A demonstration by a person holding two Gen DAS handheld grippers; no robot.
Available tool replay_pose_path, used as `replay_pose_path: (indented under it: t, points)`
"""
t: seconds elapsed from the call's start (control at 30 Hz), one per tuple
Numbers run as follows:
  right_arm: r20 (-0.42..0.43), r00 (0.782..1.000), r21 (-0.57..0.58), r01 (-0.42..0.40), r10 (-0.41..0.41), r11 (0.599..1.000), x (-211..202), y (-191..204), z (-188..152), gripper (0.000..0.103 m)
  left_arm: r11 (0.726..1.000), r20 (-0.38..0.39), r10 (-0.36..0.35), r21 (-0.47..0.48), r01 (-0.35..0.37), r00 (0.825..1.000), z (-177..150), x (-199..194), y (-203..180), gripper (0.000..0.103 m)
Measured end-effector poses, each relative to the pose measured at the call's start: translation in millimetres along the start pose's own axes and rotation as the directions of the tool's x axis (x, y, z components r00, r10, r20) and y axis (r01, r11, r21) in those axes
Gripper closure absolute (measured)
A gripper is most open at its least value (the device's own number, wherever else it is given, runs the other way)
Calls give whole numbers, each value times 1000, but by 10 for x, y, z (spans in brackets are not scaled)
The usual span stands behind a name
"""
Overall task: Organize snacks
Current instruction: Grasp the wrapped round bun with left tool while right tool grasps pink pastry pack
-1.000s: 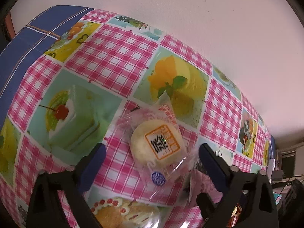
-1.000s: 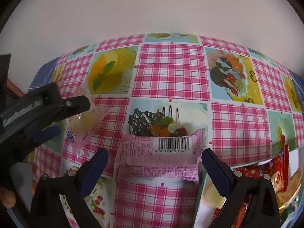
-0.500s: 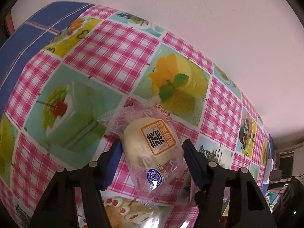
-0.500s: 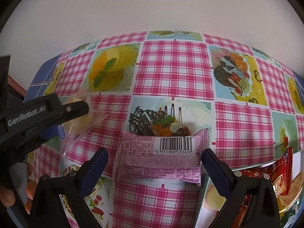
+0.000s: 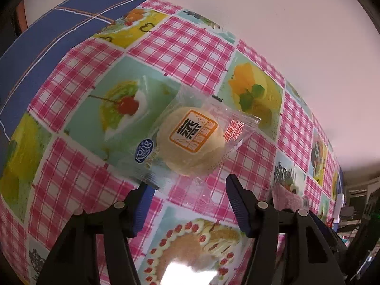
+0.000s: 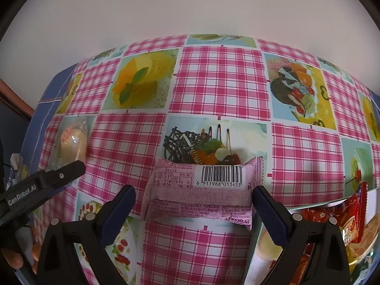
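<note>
The pink wrapped snack bar [image 6: 201, 190] is lying flat on the checked tabletop [image 6: 218, 83] with its long axis running crosswise, straight across the gap of the right gripper [image 6: 193, 199]. Its barcode face is pointing up. The right fingers [image 6: 268, 206] are standing spread, one just beside each short end of the bar, and whether the pads are touching the wrapper is hard to tell; nothing is being squeezed. To my eye this hand is the nearer one to the bar, and a closing move would be pinching it end to end along its length, which may buckle the soft wrapper.

The left gripper [image 5: 187, 190] is sitting released too, its fingers [image 5: 237, 199] parted. The clear-bagged round bun [image 5: 190, 140] is resting on the tabletop just ahead of those tips, its wrapper's near edge reaching down between them, tilted diagonally. Red snack packets [image 6: 351, 218] are showing in a container at the right gripper's lower right.
</note>
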State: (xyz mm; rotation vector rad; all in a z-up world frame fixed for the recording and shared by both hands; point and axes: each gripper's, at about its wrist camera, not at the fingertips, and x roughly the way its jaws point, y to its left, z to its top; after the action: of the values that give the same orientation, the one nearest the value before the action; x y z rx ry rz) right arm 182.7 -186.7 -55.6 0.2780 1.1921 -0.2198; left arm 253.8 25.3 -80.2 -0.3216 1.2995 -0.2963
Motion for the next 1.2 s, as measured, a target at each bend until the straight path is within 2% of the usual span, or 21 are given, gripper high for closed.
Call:
replay_pose_path:
  t: [0.1,0.2,0.47,0.57,0.67,0.77,0.9,1.03,1.2]
  points:
    - [-3,1000,11,-15,15,1000,-31,-24,24,3,1000,5,-9,28,9,1000,-26,-92,22,40]
    - [6,1000,6,4,-4,1000,-74,-32,76,3,998,9,1,59,-1,1000,-3,-253,36,40]
    - [30,999,-57,29,-27,998,-69,63,323,3,988,69,76,129,-84,995,256,-432,-143,36]
    - [16,1000,-95,20,-19,995,0,113,375,3,980,95,97,165,-112,991,320,-402,-233,35]
    - [3,1000,-146,11,-11,989,77,177,396,12,975,121,96,190,-118,988,372,-348,-288,35]
    - [-21,1000,-172,-2,-1,985,164,212,411,12,968,146,109,208,-138,983,449,-287,-285,35]
    - [-57,998,-155,-34,25,987,255,197,399,12,974,90,42,218,-60,995,470,-162,-269,35]
    - [-93,993,-106,-77,67,991,282,121,375,12,980,45,4,198,-13,999,374,-118,-230,35]
    - [-110,989,-77,-110,102,991,206,63,300,12,985,2,17,171,-17,1000,281,-45,-199,35]
